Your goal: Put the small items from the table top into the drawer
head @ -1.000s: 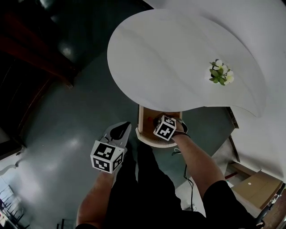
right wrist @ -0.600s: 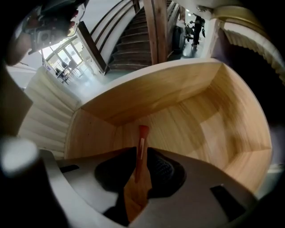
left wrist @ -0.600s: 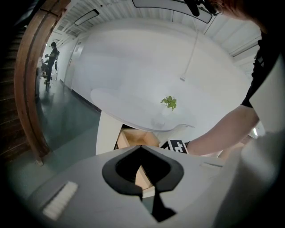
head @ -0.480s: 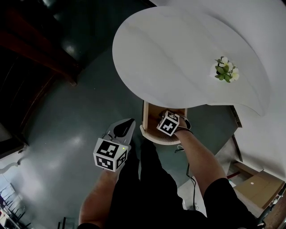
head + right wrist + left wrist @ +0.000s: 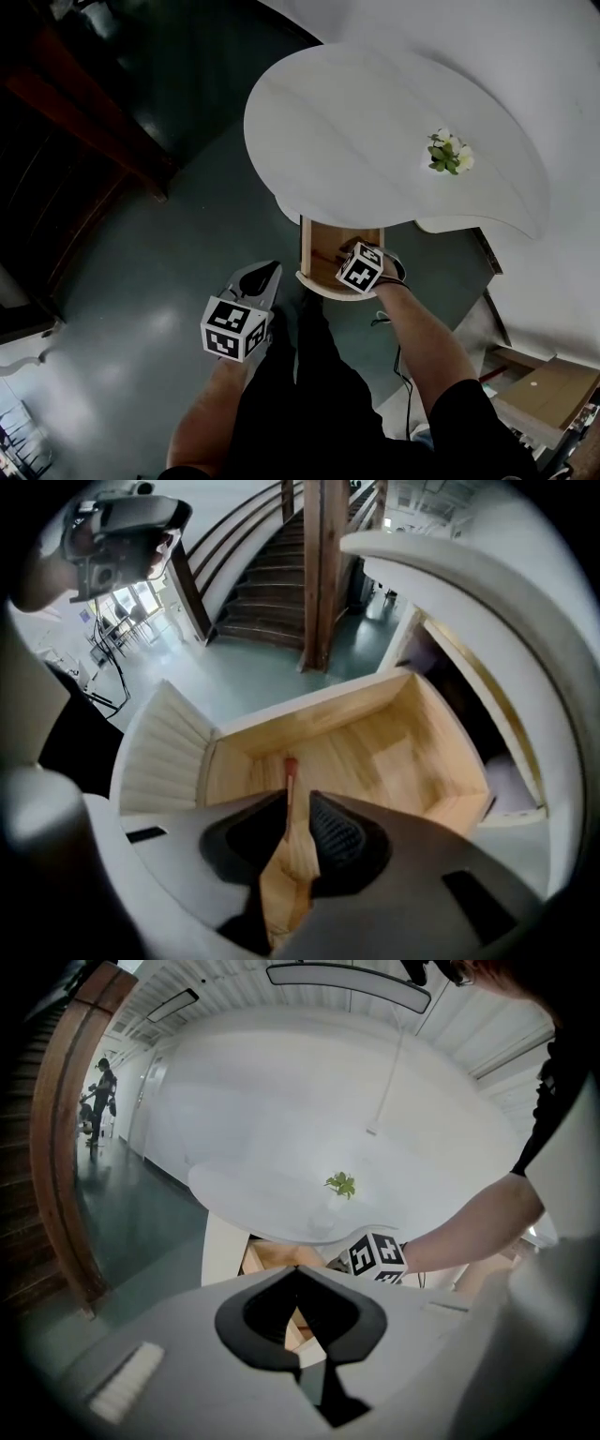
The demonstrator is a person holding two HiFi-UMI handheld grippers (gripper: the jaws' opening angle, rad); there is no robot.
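An open wooden drawer (image 5: 307, 251) sticks out from under the round white table (image 5: 356, 122). My right gripper (image 5: 350, 249) hovers over the drawer, pointing into it. In the right gripper view the right gripper (image 5: 298, 794) is open by a narrow gap, and bare wood of the drawer (image 5: 422, 714) shows between its jaws. A thin stick with a red tip (image 5: 290, 767) lies along the left jaw's inner edge; I cannot tell whether it rests on the drawer floor. My left gripper (image 5: 262, 274) hangs over the floor left of the drawer, shut and empty (image 5: 297, 1271).
A small green plant with white flowers (image 5: 446, 153) stands on the table top, also seen from the left gripper as the plant (image 5: 341, 1184). Dark wooden stairs (image 5: 281, 574) rise beyond the drawer. A cardboard box (image 5: 539, 389) sits at the lower right on the floor.
The right gripper has stayed over the drawer, drifting slightly right and down in the head view. The left gripper has barely moved.
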